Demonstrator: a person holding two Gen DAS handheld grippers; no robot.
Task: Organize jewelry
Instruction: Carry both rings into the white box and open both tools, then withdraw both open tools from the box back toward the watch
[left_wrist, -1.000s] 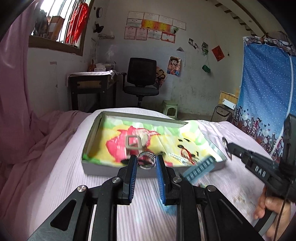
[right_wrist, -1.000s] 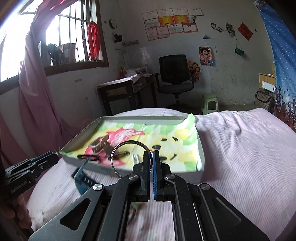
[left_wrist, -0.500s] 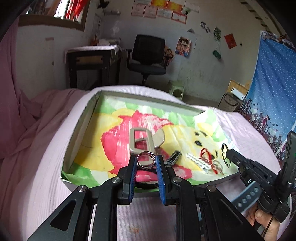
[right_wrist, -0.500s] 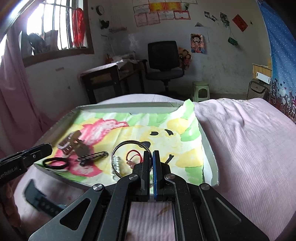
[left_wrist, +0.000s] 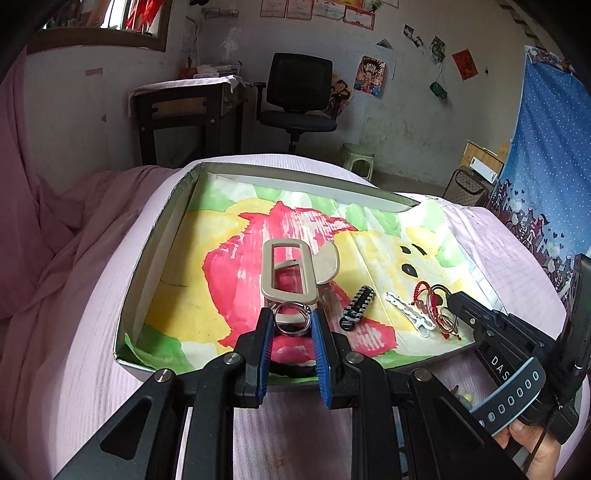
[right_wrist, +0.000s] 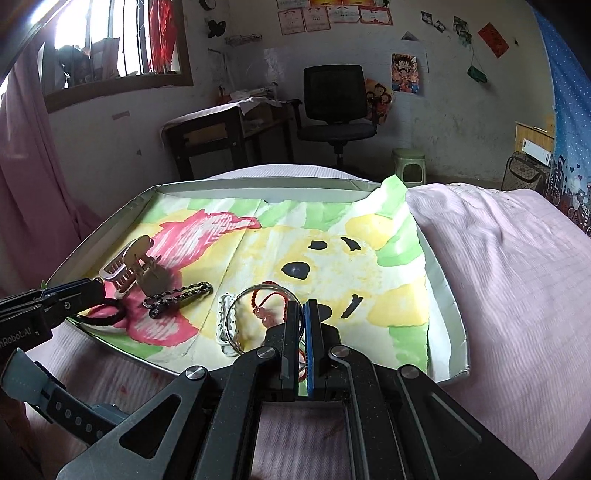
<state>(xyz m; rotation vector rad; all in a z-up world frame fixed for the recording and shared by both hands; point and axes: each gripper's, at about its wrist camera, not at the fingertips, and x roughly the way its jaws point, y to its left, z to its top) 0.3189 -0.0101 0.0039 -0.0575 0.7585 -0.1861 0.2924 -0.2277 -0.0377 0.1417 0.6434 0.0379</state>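
A shallow grey tray (left_wrist: 155, 236) lined with a painted paper lies on the pink bed. My left gripper (left_wrist: 293, 321) is shut on a small silver ring (left_wrist: 291, 318) and holds it over the tray's near edge, just in front of a beige hair claw (left_wrist: 291, 271). My right gripper (right_wrist: 303, 314) is shut on a thin silver bangle (right_wrist: 243, 306), low over the tray; it also shows in the left wrist view (left_wrist: 452, 304). In the tray lie a black braided clip (left_wrist: 356, 306), a white clip (left_wrist: 408, 314), a red cord bracelet (left_wrist: 424, 295) and a black hair tie (right_wrist: 101, 314).
A dark watch strap (left_wrist: 513, 397) hangs by the right gripper's handle, also in the right wrist view (right_wrist: 55, 402). Pink bedding (right_wrist: 517, 277) surrounds the tray. A desk (left_wrist: 188, 110), an office chair (left_wrist: 299, 96) and a green stool (left_wrist: 356, 157) stand beyond the bed.
Both grippers have moved forward and down over the tray with their rings still held. The bangle now hangs low among the items in the tray.
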